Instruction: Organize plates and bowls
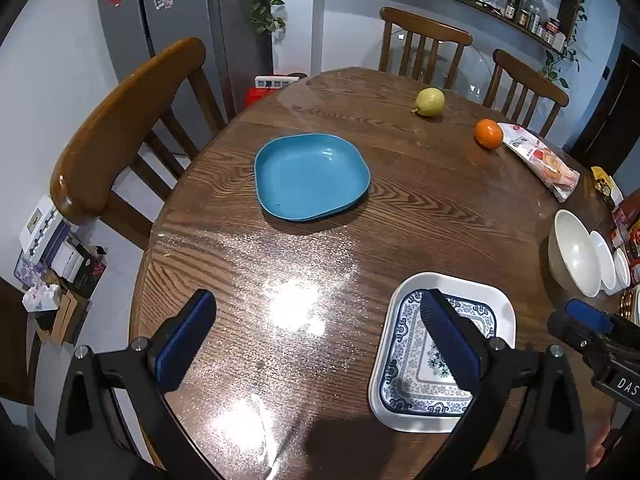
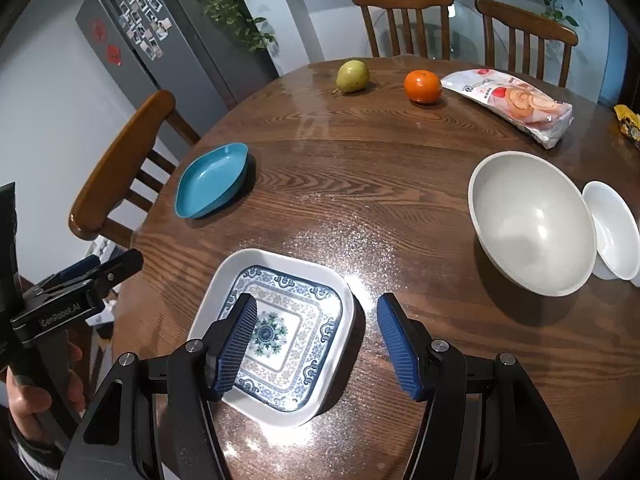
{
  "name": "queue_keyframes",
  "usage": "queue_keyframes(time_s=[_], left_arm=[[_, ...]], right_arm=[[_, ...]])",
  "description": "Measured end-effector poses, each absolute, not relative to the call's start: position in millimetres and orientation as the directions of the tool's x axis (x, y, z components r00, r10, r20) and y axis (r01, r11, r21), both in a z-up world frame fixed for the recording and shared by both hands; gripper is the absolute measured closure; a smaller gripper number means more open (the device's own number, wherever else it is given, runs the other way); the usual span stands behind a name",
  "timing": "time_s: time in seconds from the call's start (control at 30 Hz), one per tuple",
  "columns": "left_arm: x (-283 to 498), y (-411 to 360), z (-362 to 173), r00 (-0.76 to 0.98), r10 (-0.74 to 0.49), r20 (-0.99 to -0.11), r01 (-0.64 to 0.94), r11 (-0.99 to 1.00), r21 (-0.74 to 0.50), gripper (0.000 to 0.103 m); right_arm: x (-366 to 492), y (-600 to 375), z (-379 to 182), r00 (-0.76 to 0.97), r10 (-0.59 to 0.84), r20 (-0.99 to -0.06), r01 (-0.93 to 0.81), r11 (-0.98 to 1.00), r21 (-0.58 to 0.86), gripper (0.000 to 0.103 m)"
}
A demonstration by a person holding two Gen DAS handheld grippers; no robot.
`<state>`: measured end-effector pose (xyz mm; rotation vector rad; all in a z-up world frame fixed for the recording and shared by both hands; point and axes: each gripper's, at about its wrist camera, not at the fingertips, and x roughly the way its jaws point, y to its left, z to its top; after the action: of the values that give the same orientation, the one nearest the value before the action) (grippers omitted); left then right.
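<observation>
While both tongs gape — patterned plate (image 2: 296, 344) beneath.

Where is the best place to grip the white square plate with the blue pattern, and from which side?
Grip the white square plate with the blue pattern at its raised right rim, coming from above and the right. It lies flat on the wooden table, so only the upturned edge offers a hold; the open right tool hangs over that rim.
</observation>
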<state>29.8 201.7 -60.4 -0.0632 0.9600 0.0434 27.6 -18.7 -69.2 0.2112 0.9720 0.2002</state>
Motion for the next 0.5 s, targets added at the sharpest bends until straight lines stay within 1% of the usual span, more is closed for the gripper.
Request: queue_keyframes(time_s=[0.5], left_arm=[[26,187,-55,0.578,0.003,-0.816,-0.037,0.999,-0.023,0.001]], right_arm=[[21,-46,-66,0.57,0.255,-0.781,-0.019,0.954,0.298,0.04]])
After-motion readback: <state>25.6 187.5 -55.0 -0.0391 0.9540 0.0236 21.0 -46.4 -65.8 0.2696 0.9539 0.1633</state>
